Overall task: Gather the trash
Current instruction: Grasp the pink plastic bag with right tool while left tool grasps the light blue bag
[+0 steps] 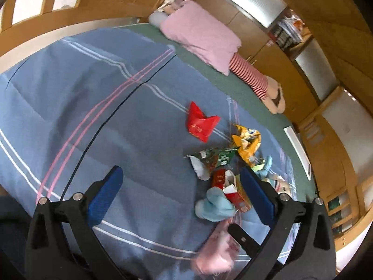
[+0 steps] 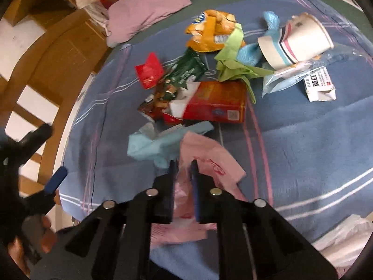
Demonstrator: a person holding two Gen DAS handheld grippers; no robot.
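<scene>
Nearest the lens in the right wrist view, the right gripper (image 2: pixel 183 163) has its two black fingers drawn close together, pinching a thin pink plastic bag (image 2: pixel 209 161) that lies crumpled on the blue striped blanket (image 2: pixel 303 140). The bag spreads out past the fingertips and bunches up between the arms below them.

Going from left to right across that view: at the far left edge the left gripper (image 2: pixel 54 151) shows as a dark shape with one blue pad, held by a hand (image 2: pixel 35 238) low in the corner. Next comes a pale blue bag (image 2: pixel 149 144), touching the pink one. Behind it lie a red wrapper (image 2: pixel 150 71), a dark green snack packet (image 2: pixel 186 70) and a red carton (image 2: pixel 216 102) with its end torn open. Farther back sits an orange chip bag (image 2: pixel 209 32), with a green cloth-like scrap (image 2: pixel 230 63) draped over its edge. To the right a paper cup (image 2: pixel 296 42) lies on its side, and just beside it a small white box (image 2: pixel 319 86) with printed characters.

In the left wrist view the left gripper (image 1: pixel 181 175) stands wide open with nothing between its blue pads; the litter lies around its right finger, and the pink bag (image 1: pixel 214 252) is blurred below. A pink pillow (image 1: pixel 200 32) rests at the head of the bed.
</scene>
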